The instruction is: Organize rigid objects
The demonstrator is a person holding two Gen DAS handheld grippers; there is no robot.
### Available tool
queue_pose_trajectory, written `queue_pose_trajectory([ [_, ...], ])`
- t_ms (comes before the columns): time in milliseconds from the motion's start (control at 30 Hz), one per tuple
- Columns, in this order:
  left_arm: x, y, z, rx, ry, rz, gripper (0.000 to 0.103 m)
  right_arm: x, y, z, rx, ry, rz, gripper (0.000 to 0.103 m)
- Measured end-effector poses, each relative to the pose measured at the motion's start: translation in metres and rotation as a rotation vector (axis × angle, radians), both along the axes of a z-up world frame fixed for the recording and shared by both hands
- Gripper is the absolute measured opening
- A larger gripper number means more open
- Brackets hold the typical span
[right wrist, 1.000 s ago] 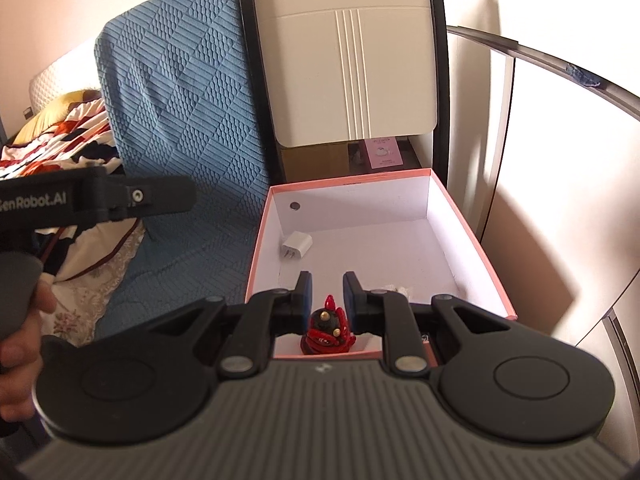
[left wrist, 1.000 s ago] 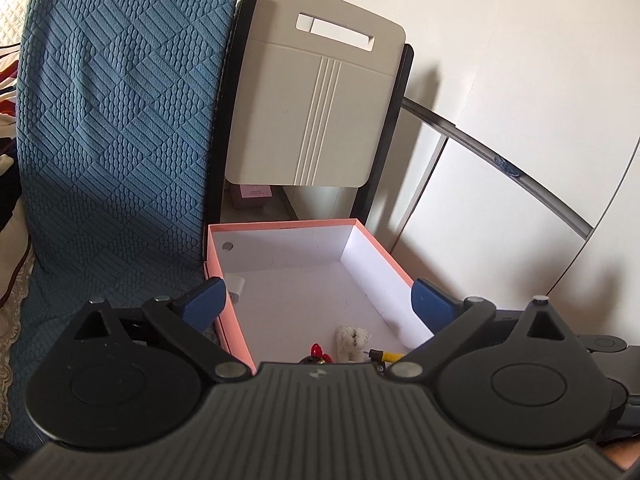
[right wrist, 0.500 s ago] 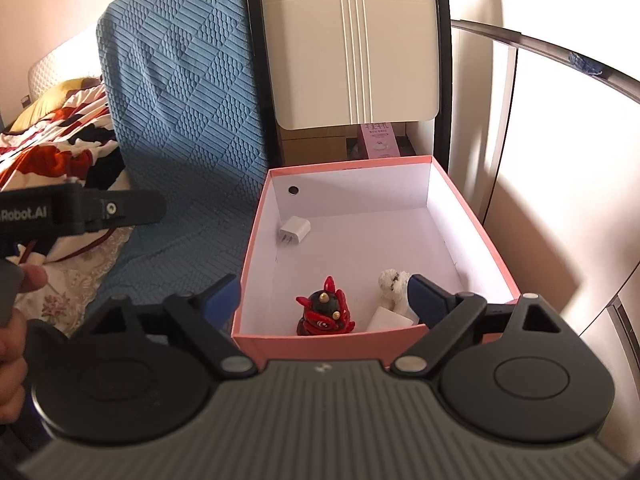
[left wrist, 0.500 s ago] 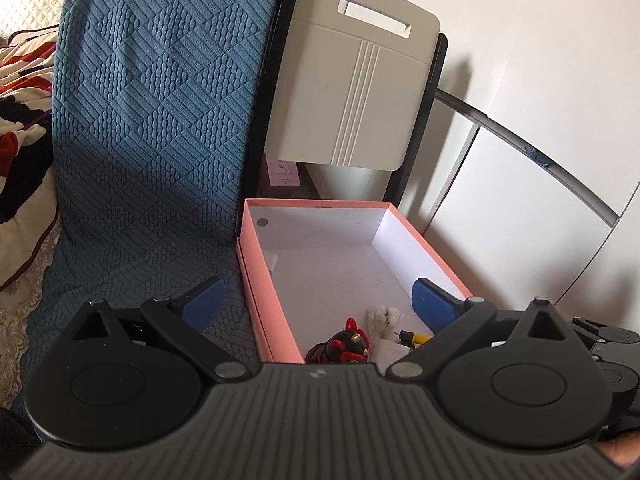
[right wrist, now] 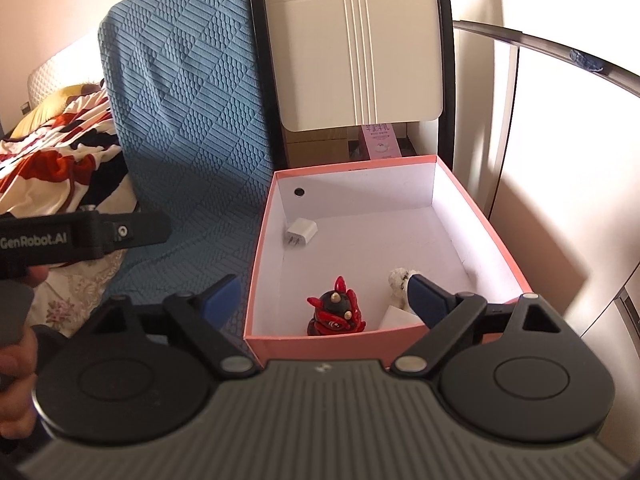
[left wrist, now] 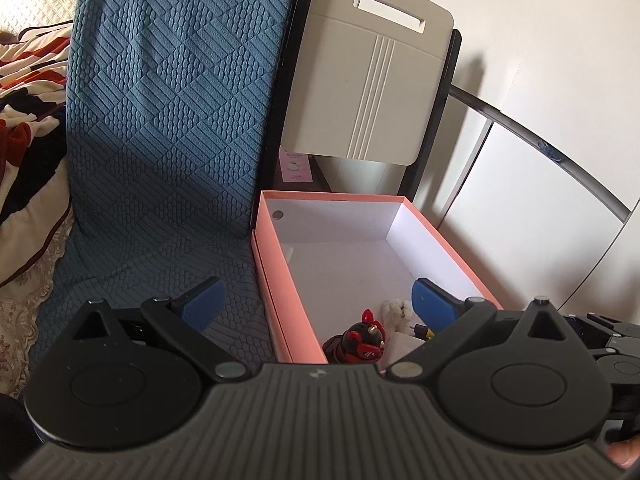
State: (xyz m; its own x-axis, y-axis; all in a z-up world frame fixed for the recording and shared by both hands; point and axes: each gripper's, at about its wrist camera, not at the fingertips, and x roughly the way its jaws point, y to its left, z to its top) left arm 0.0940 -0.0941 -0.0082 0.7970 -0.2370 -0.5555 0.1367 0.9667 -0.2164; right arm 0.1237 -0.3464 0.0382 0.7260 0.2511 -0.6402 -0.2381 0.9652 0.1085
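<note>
From the left wrist view, the left gripper (left wrist: 316, 300) is hanging over the near left corner of the pink box (left wrist: 267, 268), its blue pads spread wide and gripping nothing. Down in the near end of the box, the red and black figurine (left wrist: 360, 340) is standing upright, with a small white fluffy toy (left wrist: 396, 309) just beyond it to the right. The blue textured cover (left wrist: 172, 120) is lying left of the box, and a beige board (left wrist: 368, 88) is leaning at the far end.

Over to the right wrist view: the right gripper (right wrist: 320, 296) has just been opening, and its jaws are now standing wide with nothing pressed between them. The figurine (right wrist: 338, 314) is sitting free on the box floor near the front wall. A white charger (right wrist: 301, 233) is resting far left inside. The fluffy toy (right wrist: 398, 279) is peeking out beside the right pad.
</note>
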Motion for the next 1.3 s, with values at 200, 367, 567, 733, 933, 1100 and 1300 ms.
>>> queue_pose_trajectory([
  [200, 0.0003, -0.0018, 0.0001, -0.001, 0.004, 0.002, 0.101, -0.0032, -0.0018, -0.0006, -0.007, 0.012, -0.003, 0.092],
  [367, 0.0005, -0.0019, 0.0001, 0.005, 0.004, 0.004, 0.101, -0.004, -0.0054, -0.0011, -0.011, 0.013, -0.021, 0.092],
  [567, -0.0013, -0.0034, -0.0008, 0.023, 0.0, -0.001, 0.101, -0.005, -0.0097, -0.0019, -0.008, 0.01, -0.043, 0.092],
  [733, -0.0014, -0.0042, -0.0013, 0.023, 0.0, -0.004, 0.101, -0.0056, -0.0096, -0.0015, -0.012, 0.006, -0.048, 0.092],
  [933, -0.0015, -0.0046, -0.0014, 0.025, -0.001, -0.002, 0.101, -0.0045, -0.0094, -0.0015, -0.016, 0.008, -0.05, 0.092],
  [1100, -0.002, -0.004, -0.002, 0.023, -0.003, -0.003, 0.101, -0.0047, -0.0078, -0.0022, -0.022, 0.007, -0.047, 0.092],
  [1300, -0.0029, -0.0026, -0.0008, 0.028, -0.004, 0.001, 0.101, -0.0018, -0.0074, -0.0049, -0.021, 0.014, -0.042, 0.092],
])
